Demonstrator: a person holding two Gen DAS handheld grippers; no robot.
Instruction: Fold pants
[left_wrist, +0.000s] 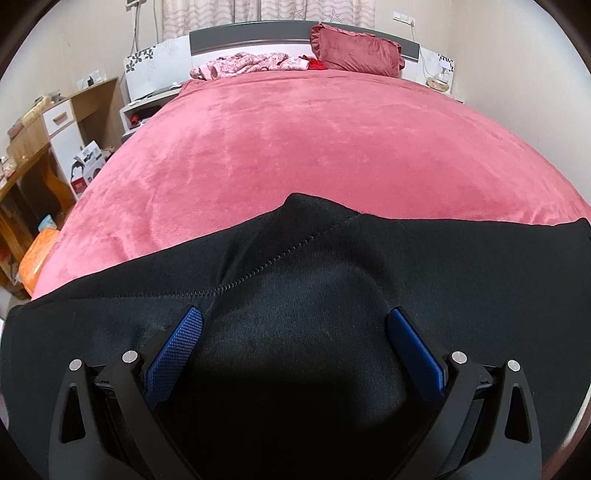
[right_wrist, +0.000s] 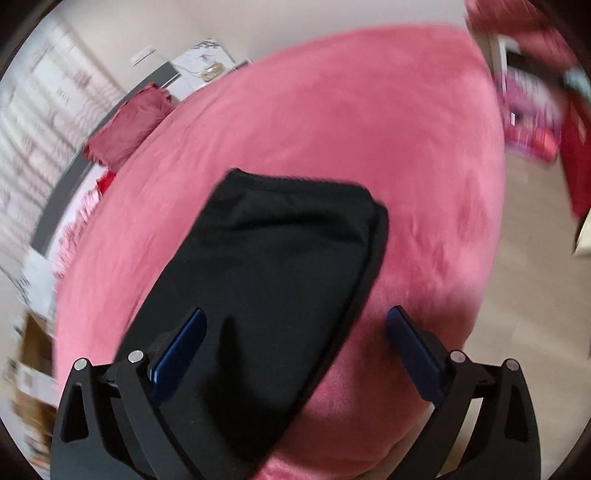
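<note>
The black pants (left_wrist: 295, 295) lie near the foot edge of the bed (left_wrist: 295, 140), on its pink plush cover; in the left wrist view they stretch across the whole frame as a wide band with a stitched seam (left_wrist: 266, 266) running diagonally toward a raised hump at the far edge; in the right wrist view the pants (right_wrist: 273, 266) show as a narrower doubled shape with a rounded end.

The left tool (left_wrist: 294, 321) hangs over the cloth with its blue pads spread wide, gripping nothing; the right tool (right_wrist: 295, 325) is likewise spread, one pad over the fabric and the other over the bare cover, straddling the pants' long edge.

The right view is blurred, so how many layers are stacked at that edge is only a guess.

For a clean next fold, each tool should pinch all the layers together near the corners of one end; carry that end across low and level; keep both tools in step so the edges line up; then flatten the hump along the seam before letting go, since the plush cover likely drags on the cloth.
</note>
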